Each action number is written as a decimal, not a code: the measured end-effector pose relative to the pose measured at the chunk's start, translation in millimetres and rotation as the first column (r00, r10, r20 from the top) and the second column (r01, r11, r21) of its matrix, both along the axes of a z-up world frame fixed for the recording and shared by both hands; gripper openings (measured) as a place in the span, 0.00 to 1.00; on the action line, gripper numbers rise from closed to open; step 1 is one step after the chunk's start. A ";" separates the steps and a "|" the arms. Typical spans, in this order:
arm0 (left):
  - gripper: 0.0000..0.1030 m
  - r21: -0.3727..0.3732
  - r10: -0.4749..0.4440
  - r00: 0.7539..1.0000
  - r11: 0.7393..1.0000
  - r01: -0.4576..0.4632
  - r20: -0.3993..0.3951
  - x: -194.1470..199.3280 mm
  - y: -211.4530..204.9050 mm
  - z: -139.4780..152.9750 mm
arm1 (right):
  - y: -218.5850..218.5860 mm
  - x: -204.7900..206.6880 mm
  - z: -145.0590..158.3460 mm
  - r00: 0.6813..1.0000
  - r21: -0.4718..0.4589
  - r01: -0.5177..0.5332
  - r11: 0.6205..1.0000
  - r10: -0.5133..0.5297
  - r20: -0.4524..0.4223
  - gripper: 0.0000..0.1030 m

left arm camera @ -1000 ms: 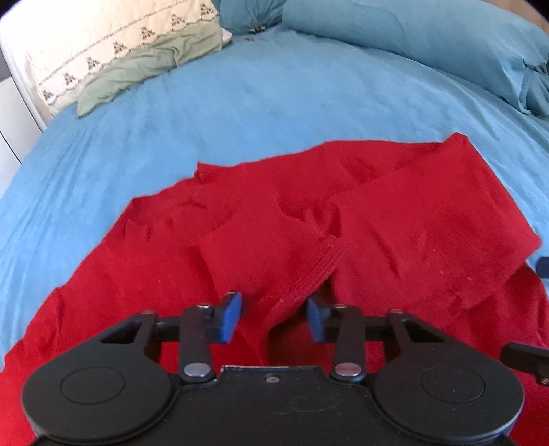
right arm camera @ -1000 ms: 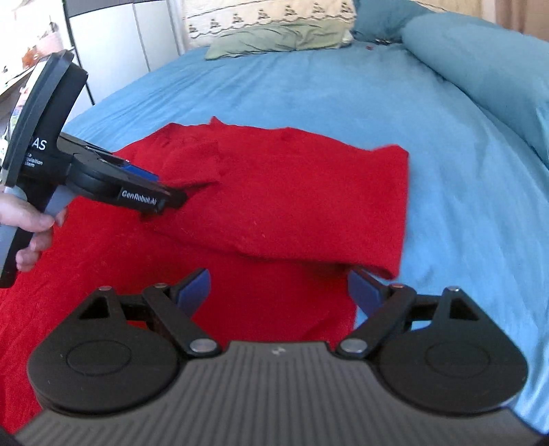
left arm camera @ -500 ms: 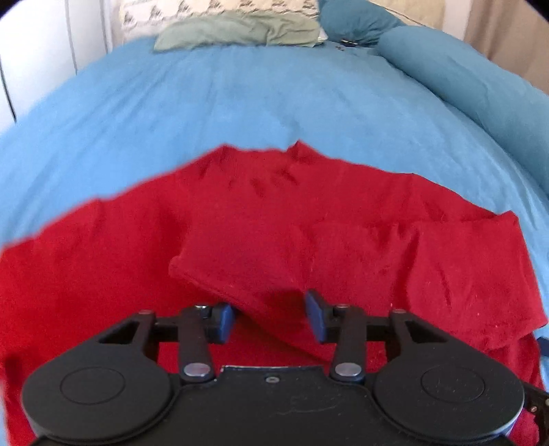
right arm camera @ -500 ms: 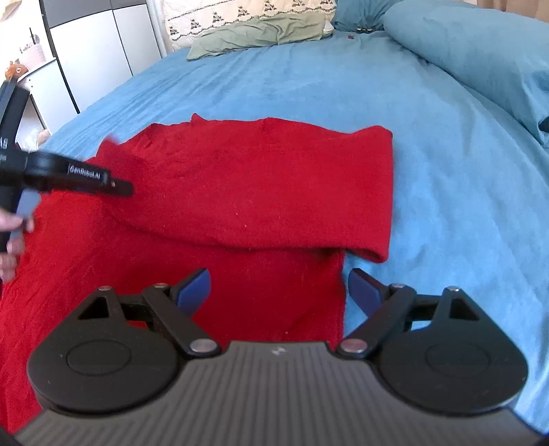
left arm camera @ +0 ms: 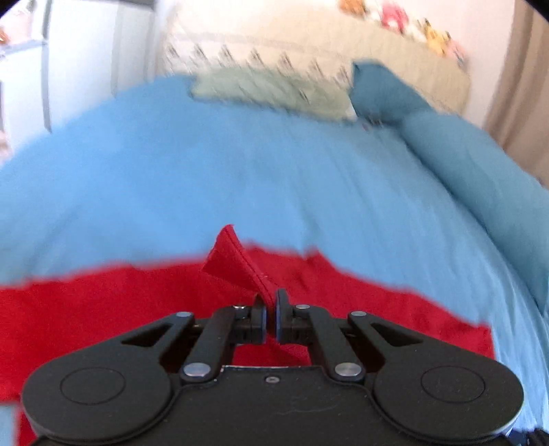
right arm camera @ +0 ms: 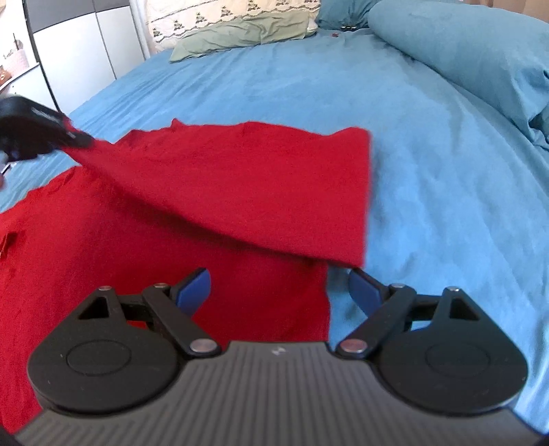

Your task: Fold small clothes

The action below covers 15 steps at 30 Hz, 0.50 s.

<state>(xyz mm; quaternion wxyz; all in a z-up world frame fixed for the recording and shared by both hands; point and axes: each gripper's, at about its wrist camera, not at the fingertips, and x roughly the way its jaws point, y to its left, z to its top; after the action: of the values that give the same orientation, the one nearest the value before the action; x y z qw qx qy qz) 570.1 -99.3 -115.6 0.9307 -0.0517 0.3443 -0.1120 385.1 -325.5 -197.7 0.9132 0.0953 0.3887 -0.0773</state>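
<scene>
While the left gripper (left arm camera: 270, 308) pinches a stitched hem corner of the red garment (right arm camera: 219, 192), lifting a taut fold, the right gripper (right arm camera: 279, 291) hovers with blue pads spread wide above the knit cloth lying on the blue bedspread (right arm camera: 429, 178).

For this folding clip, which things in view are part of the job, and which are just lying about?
Part of the job:
- red garment, spread on the bed
- left tool, shut on a hemmed edge of the garment
- right tool, open over the garment's near edge

Lying about:
- green pillow
- patterned pillow
- rolled blue duvet
- white cabinets
</scene>
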 end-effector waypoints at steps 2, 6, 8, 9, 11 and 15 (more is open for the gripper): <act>0.04 0.022 0.045 0.997 0.999 -0.046 0.056 -3.2 16.5 11.7 | -0.6 4.5 0.5 1.000 -0.027 0.004 1.000 -0.004 -0.002 1.00; 0.04 0.041 0.121 0.991 0.992 -0.123 0.059 -9.8 53.2 0.4 | -5.9 12.1 -2.0 0.999 -0.060 0.038 0.997 -0.039 -0.005 1.00; 0.04 0.027 0.145 0.989 0.989 -0.145 -0.007 -9.2 65.1 -22.8 | -10.4 15.1 -5.1 0.998 -0.058 0.055 0.997 -0.056 -0.012 1.00; 0.04 0.024 0.155 0.988 0.988 -0.154 -0.027 -10.1 69.8 -32.1 | -11.0 16.5 -6.1 0.998 -0.060 0.060 0.996 -0.061 -0.015 1.00; 0.05 0.022 0.182 0.982 0.983 -0.181 -0.056 -11.9 77.4 -47.7 | -9.9 19.1 -7.1 0.998 -0.080 0.060 0.995 -0.061 -0.017 1.00; 0.26 0.011 0.236 0.969 0.972 -0.236 -0.078 -17.3 89.9 -55.5 | -8.3 22.1 -6.0 0.998 -0.096 0.058 0.994 -0.060 -0.021 1.00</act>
<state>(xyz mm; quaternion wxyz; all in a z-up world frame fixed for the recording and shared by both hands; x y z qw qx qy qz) 552.9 -9.4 -171.2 0.9232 -0.0959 0.3721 0.0020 407.2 -333.9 -203.7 0.9093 0.0621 0.3923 -0.1240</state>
